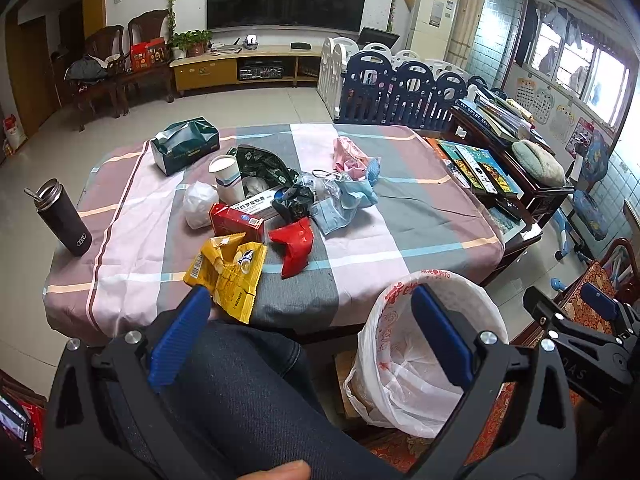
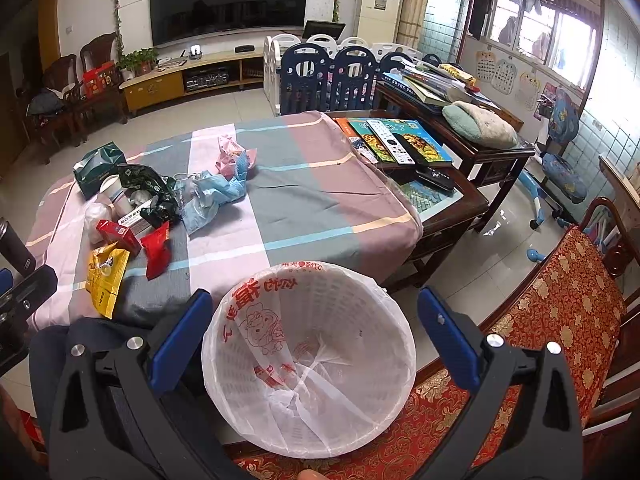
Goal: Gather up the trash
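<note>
Left claw (image 1: 312, 328), fingers apart and empty, sits nearest the yellow wrapper (image 1: 228, 276) just beyond its left finger; right claw (image 2: 316, 332), likewise apart, frames the lined bin (image 2: 360, 280).

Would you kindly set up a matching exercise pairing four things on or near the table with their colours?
Things:
1. snack wrapper
2. bin liner
3. tissue pack
4. flask

Colours:
A. dark green
B. yellow
C. black
D. white with red print

Pairs: 1-B, 2-D, 3-A, 4-C
</note>
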The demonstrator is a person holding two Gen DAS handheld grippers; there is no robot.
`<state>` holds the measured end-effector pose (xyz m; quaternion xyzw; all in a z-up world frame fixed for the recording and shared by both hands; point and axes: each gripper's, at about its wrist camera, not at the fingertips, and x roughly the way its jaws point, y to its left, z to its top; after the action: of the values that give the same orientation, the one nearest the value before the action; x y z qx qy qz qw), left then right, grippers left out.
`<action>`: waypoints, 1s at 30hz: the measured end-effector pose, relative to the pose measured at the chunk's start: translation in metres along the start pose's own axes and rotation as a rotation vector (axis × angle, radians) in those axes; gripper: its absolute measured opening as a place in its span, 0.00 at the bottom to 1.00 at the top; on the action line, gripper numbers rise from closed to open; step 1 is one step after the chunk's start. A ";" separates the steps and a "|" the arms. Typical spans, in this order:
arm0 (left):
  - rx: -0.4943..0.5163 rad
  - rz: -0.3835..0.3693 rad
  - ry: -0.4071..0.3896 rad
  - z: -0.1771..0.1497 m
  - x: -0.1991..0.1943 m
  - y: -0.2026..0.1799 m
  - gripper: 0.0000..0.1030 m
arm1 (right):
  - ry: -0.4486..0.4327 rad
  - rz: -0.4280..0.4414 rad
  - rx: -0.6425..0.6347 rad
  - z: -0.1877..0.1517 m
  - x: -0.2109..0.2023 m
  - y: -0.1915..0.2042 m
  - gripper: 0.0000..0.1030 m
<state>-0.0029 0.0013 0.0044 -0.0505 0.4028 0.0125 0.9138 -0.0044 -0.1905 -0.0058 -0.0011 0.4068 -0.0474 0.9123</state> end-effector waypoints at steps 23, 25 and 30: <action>-0.009 -0.032 0.009 0.000 0.005 0.001 0.97 | 0.029 0.013 -0.027 -0.001 0.006 0.008 0.97; -0.009 -0.031 0.010 0.000 0.005 0.001 0.97 | 0.032 0.012 -0.026 -0.001 0.007 0.008 0.97; -0.007 -0.028 0.011 -0.001 0.006 0.002 0.97 | 0.031 0.011 -0.027 -0.001 0.007 0.008 0.97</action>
<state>0.0003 0.0027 -0.0003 -0.0595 0.4072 0.0010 0.9114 -0.0003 -0.1832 -0.0121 -0.0104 0.4214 -0.0371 0.9060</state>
